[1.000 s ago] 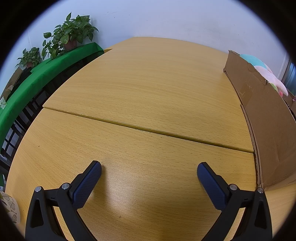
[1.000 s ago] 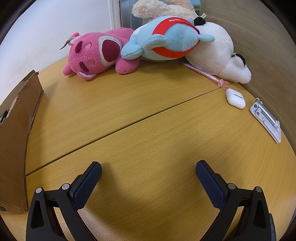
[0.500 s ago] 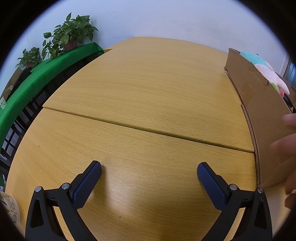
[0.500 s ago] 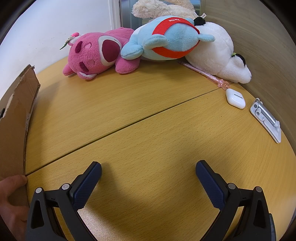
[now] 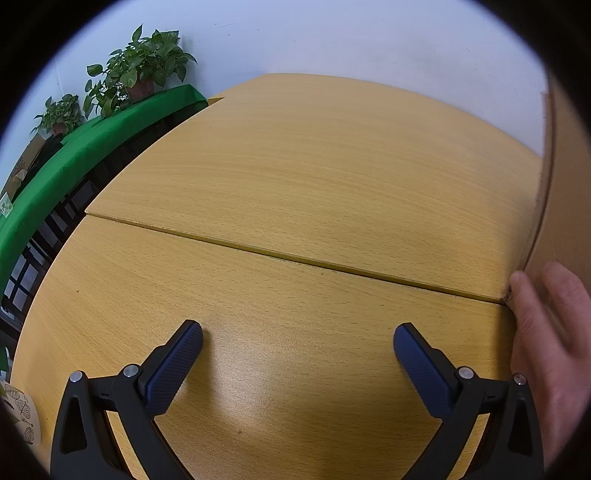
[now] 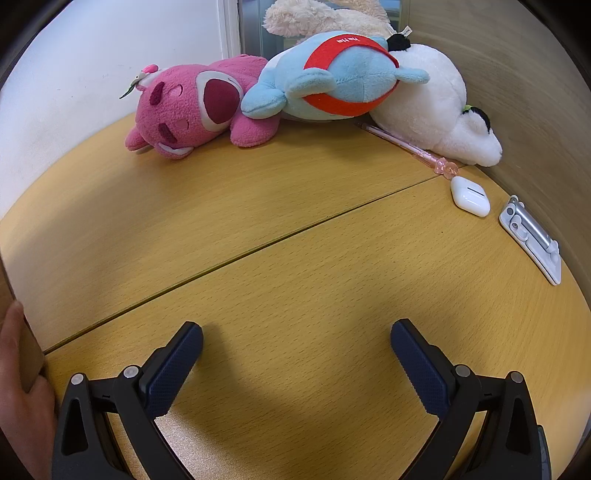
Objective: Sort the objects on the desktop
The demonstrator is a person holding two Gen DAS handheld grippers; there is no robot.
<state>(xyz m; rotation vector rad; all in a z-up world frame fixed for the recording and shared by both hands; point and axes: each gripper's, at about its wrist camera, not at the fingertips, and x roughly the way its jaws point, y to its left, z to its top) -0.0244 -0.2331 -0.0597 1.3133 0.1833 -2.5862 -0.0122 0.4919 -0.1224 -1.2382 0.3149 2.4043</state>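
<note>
Left gripper (image 5: 297, 341) spread wide, nothing between the fingers, low over the wooden table (image 5: 295, 177). Right gripper (image 6: 296, 339) same: spread wide, empty, low over the same table.

Landmark = cardboard box (image 5: 565, 184). In the left wrist view it fills the right edge, standing on the table; a bare hand (image 5: 550, 339) presses flat against its near corner, thumb at the bottom edge where the table seam meets it. In the right wrist view only a sliver of the box shows at the far left edge, with the same hand wrapped around its corner. Box contents not visible.

Things to sort, all on the side of the box the right gripper faces, well apart from it:
- pink plush bear (image 6: 192, 110), lying on its side, nearest the box of the toys, by the white wall.
- blue plush with red band (image 6: 332, 81), leaning on the pink one, farther from the box.
- white plush (image 6: 436, 110), farther still, against the wood panel, partly under the blue one.
- cream fluffy plush (image 6: 317, 18) behind the blue one, mostly hidden.
- pink pen (image 6: 406, 146), running along the base of the white plush.
- white earbud case (image 6: 470, 195), just past the pen tip.
- silver-white folding stand (image 6: 532, 236), farthest from the box, beside the case.

On the box's other side: bare table, then a green-covered ledge (image 5: 74, 147) with potted plants (image 5: 140, 70).
</note>
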